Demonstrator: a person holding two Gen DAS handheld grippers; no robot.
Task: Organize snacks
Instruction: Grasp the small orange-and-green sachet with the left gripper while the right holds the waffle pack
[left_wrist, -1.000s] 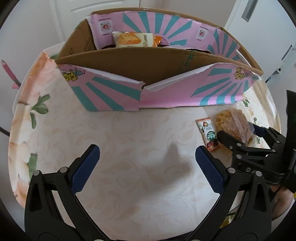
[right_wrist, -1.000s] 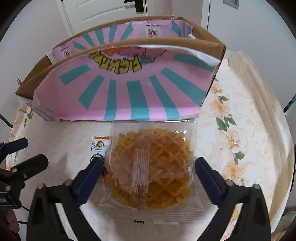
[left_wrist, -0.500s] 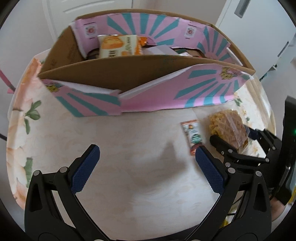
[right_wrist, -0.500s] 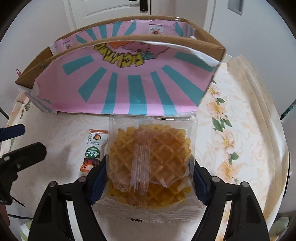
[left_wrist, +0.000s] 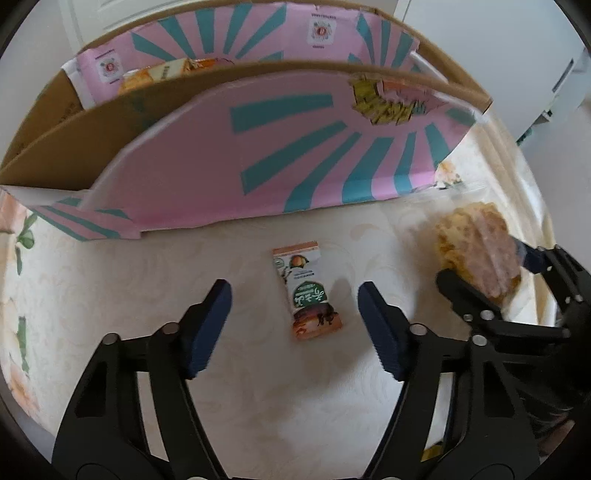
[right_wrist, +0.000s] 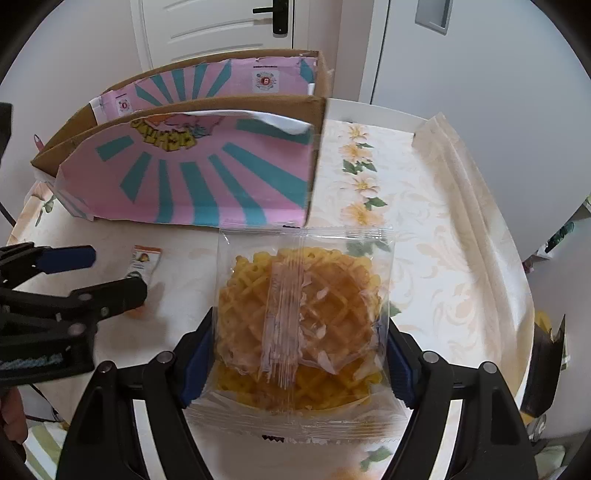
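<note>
Left wrist view: the left gripper (left_wrist: 295, 314) hangs over the floral tablecloth (left_wrist: 258, 406), its jaws closing with a small orange-and-green snack sachet (left_wrist: 307, 291) lying flat between them; the blue pads (left_wrist: 208, 325) do not touch it. Behind stands an open cardboard box (left_wrist: 258, 147), pink with teal rays; its yellow lettering is unreadable.

Right wrist view: the right gripper (right_wrist: 299, 354) clamps a clear packet of waffles (right_wrist: 301, 325) by both sides, lifted before the box (right_wrist: 207, 173). The sachet (right_wrist: 146, 262) lies partly hidden behind the left gripper (right_wrist: 92, 273). White doors (right_wrist: 214, 29) stand beyond.
</note>
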